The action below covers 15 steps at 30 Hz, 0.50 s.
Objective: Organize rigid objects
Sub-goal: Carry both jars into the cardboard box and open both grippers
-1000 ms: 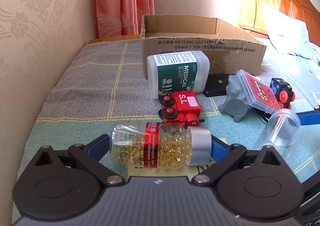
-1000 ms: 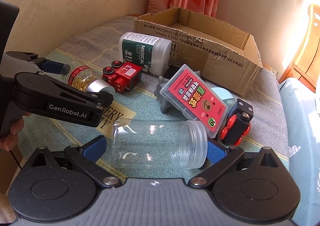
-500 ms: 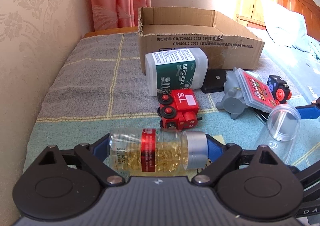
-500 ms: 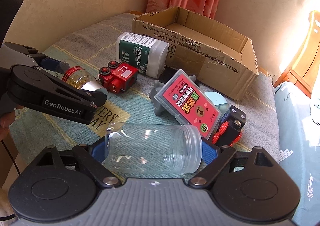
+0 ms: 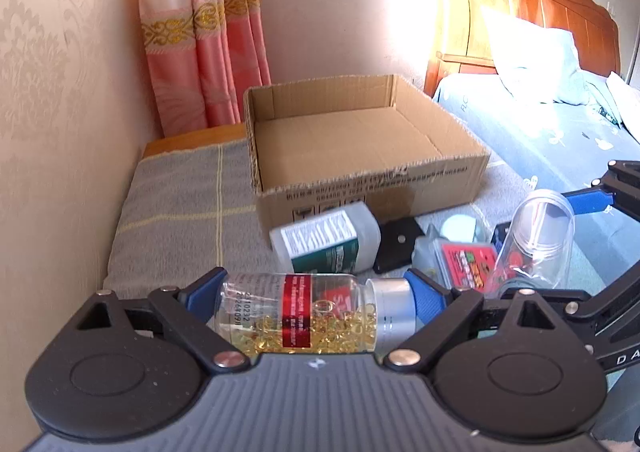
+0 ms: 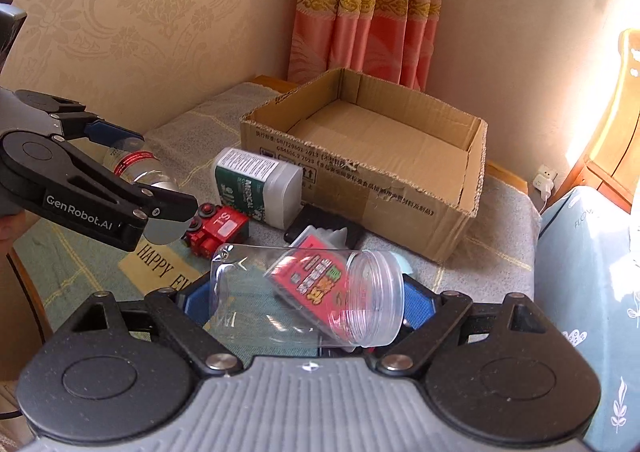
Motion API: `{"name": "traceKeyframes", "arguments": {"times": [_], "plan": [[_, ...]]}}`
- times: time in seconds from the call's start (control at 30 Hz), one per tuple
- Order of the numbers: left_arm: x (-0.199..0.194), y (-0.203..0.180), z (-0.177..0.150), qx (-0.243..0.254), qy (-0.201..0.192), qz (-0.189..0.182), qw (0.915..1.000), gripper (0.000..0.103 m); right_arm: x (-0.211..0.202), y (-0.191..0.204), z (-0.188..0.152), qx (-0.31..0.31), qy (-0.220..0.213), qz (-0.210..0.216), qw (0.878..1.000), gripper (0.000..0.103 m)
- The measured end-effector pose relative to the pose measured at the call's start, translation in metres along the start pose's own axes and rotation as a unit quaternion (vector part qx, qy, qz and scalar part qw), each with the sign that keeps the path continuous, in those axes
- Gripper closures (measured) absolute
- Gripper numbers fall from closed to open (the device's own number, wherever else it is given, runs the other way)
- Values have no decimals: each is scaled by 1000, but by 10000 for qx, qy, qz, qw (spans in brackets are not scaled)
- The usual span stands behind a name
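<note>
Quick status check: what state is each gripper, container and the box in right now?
left gripper: shut on capsule bottle
capsule bottle: capped, held sideways, lifted
right gripper: shut on clear jar
clear jar: lidless, empty, held sideways
cardboard box: open, empty
medical bottle: lying on its side

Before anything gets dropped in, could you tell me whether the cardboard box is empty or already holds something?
Empty: both wrist views show only the bare floor of the cardboard box.

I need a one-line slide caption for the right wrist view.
Right gripper holds an empty clear jar sideways above the clutter, cardboard box ahead.
</note>
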<state>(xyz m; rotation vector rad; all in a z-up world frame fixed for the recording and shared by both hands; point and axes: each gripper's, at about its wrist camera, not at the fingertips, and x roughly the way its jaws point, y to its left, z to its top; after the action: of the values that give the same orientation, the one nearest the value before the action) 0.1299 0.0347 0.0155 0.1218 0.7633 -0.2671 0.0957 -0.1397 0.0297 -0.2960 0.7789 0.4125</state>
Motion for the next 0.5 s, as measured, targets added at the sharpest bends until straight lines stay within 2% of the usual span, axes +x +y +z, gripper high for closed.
{"name": "traceKeyframes", "arguments": {"times": [0.13,0.27,0.5], "plan": [[12,1,40,71,-170,-87,9998,10,1,-25,18,121,-197,-74,9997,10],[37,1,80,173,-279,-7,9995,10,9,-47,33,244,-307,-159,9991,10],[101,-3,135,249,-184,43,9995,10,27,-77,53,406,-422,-272,9979,10]]}}
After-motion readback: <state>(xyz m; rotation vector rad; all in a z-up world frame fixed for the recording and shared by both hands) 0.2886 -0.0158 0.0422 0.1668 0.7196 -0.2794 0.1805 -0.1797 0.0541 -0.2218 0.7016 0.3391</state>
